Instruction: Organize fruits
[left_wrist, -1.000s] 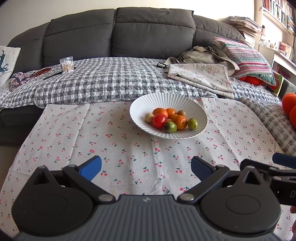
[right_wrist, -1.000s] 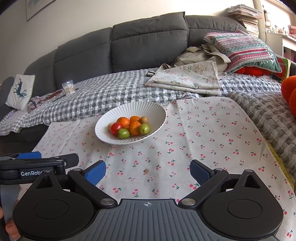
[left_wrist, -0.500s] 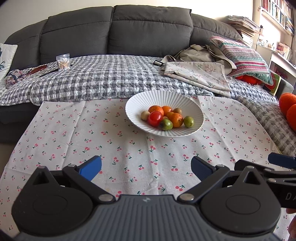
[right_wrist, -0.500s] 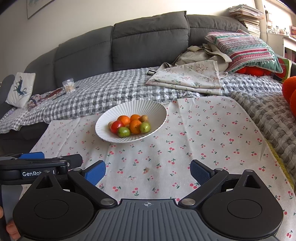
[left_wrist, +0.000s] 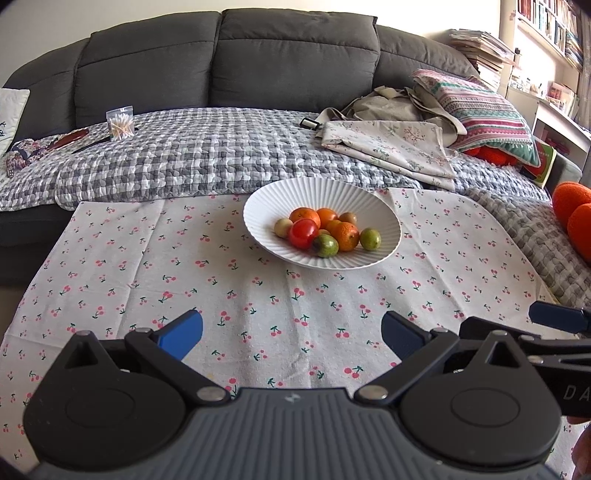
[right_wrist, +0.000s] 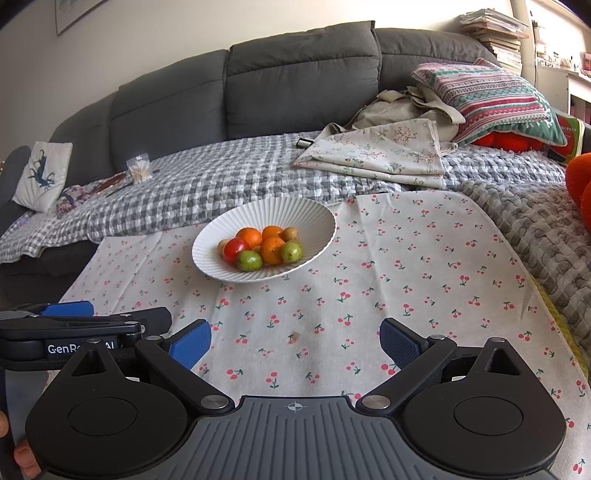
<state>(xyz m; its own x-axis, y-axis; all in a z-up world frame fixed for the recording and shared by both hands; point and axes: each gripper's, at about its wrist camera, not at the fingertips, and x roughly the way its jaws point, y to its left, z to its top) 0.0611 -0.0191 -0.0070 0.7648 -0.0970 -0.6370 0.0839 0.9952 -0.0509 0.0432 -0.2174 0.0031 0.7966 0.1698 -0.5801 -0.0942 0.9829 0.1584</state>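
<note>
A white ribbed bowl (left_wrist: 373, 206) (right_wrist: 317, 214) stands on the cherry-print cloth (left_wrist: 221, 280) (right_wrist: 424, 266). It holds several small fruits: a red tomato (left_wrist: 303, 233) (right_wrist: 235, 249), oranges (left_wrist: 346, 236) (right_wrist: 272, 250) and green fruits (left_wrist: 325, 246) (right_wrist: 249, 260). My left gripper (left_wrist: 291, 334) hovers open over the cloth, well short of the bowl, with nothing between its fingers. My right gripper (right_wrist: 295, 341) is likewise open and empty, on the near right side of the bowl.
A grey sofa (left_wrist: 221, 66) with a checked quilt (left_wrist: 207, 155) lies behind the cloth. On it are folded fabric (left_wrist: 391, 147), a striped pillow (left_wrist: 480, 107) and a swab bag (left_wrist: 120, 123). Orange plush balls (left_wrist: 572, 210) sit at the right edge.
Both views have pulled back and risen slightly from the bowl, which now looks smaller and further away. Both grippers stay open and empty.
</note>
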